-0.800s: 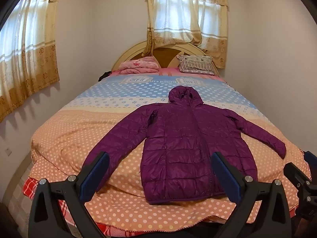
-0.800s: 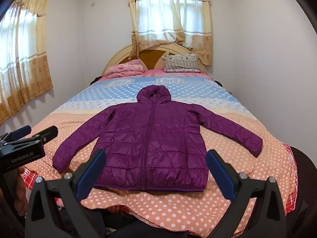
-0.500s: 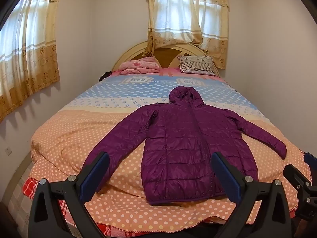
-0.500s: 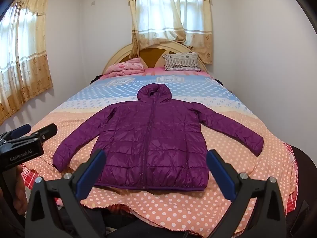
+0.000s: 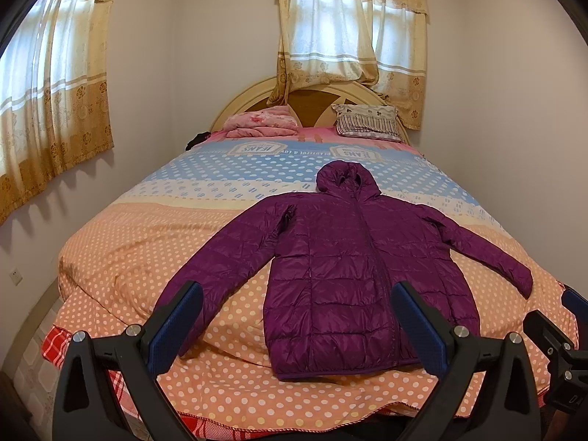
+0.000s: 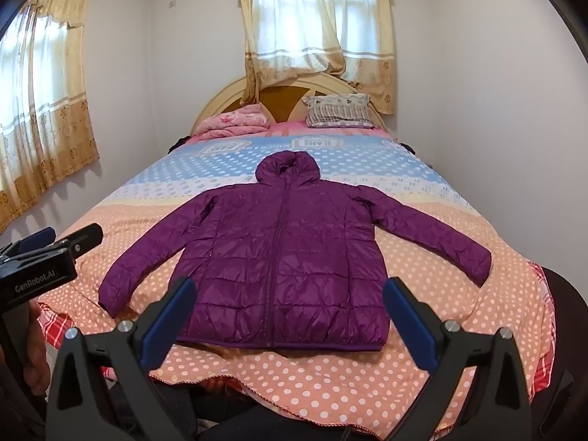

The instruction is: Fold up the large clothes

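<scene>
Barely anything has changed over the last moment: compared with the views from a moment ago, the purple quilted hooded puffer jacket lies in the same spread-out pose on the polka-dot orange, white and blue bedspread, and both wrist views are framed almost as they were.

The left gripper holds its jaws fully apart with nothing between the blue pads; past them lie the jacket's left sleeve, just beyond the left-hand jaw, and the lower hem, between the two jaws and further out. The right gripper is likewise spread wide and empty, and the hem of the jacket sits squarely between its jaws, a little ahead of the tips. The right sleeve runs out well beyond the right-hand jaw.

Neither tool touches the fabric. The jacket is zipped, front up, hood pointing toward the rounded wooden headboard.

Judging from this stillness, folding has not begun; the person seems poised at the foot of the bed, and a first step would likely be bringing a sleeve across the body.
</scene>
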Demonstrator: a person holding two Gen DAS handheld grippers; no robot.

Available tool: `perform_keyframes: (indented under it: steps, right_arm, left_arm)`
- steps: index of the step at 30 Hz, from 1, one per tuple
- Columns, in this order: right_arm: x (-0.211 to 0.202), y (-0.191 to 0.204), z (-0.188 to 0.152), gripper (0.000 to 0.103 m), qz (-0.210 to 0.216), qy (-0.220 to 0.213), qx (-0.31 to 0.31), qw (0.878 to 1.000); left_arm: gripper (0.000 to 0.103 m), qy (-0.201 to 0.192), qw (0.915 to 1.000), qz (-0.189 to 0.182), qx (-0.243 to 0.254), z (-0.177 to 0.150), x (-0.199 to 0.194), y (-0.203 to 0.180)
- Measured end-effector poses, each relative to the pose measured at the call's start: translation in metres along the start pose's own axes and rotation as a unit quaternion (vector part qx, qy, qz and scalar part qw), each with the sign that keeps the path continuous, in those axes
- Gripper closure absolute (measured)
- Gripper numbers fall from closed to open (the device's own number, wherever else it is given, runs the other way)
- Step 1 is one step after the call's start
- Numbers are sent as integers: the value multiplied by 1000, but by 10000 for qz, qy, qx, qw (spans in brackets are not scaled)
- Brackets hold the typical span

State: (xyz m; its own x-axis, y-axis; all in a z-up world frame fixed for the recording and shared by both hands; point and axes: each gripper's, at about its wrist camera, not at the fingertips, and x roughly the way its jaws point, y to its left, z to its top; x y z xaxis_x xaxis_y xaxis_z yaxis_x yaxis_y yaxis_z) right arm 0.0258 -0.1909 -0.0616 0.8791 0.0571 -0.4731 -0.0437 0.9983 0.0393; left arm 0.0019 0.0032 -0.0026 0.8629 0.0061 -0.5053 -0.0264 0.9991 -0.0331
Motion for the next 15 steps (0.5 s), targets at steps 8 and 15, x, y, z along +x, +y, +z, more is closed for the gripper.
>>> perform_keyframes:
  steps: [8,15]
  right_arm:
    - [2,2,-2,0,18,49,10,10000]
    - [2,2,-2,0,19,61,10,10000]
  left_arm:
    - [1,-2,10000,-2,3,0,0,0]
    - [1,-21,10000,28,-42,0,1,1]
